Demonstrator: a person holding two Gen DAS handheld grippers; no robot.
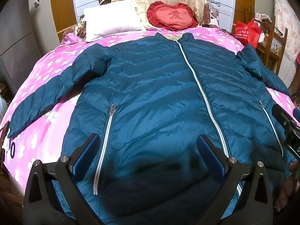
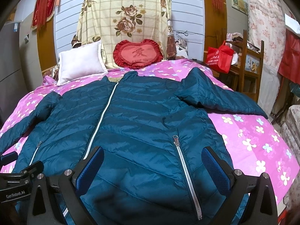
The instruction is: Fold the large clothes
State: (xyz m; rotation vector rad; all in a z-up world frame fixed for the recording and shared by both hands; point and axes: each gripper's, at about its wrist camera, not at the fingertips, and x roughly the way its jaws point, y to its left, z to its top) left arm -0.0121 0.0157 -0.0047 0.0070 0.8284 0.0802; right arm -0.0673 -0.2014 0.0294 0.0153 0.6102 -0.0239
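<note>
A teal quilted jacket (image 1: 153,86) (image 2: 142,120) lies flat and zipped on the bed, collar toward the pillows, with a white centre zip and two pocket zips. Both sleeves are spread outward, the left sleeve (image 1: 43,101) toward the left edge and the right sleeve (image 2: 215,97) toward the right edge. My left gripper (image 1: 148,140) hovers open over the jacket's lower left front, blue pads wide apart with nothing between them. My right gripper (image 2: 153,153) is open above the lower right front, straddling a pocket zip (image 2: 185,172). The other gripper shows at each view's edge.
The bed has a pink flowered cover (image 2: 258,140). A white pillow (image 1: 112,18), a red heart cushion (image 1: 172,16) and a flowered cloth (image 2: 123,18) stand at the head. A red bag (image 2: 219,58) on a wooden rack stands right of the bed. A hand (image 1: 288,187) shows at the right.
</note>
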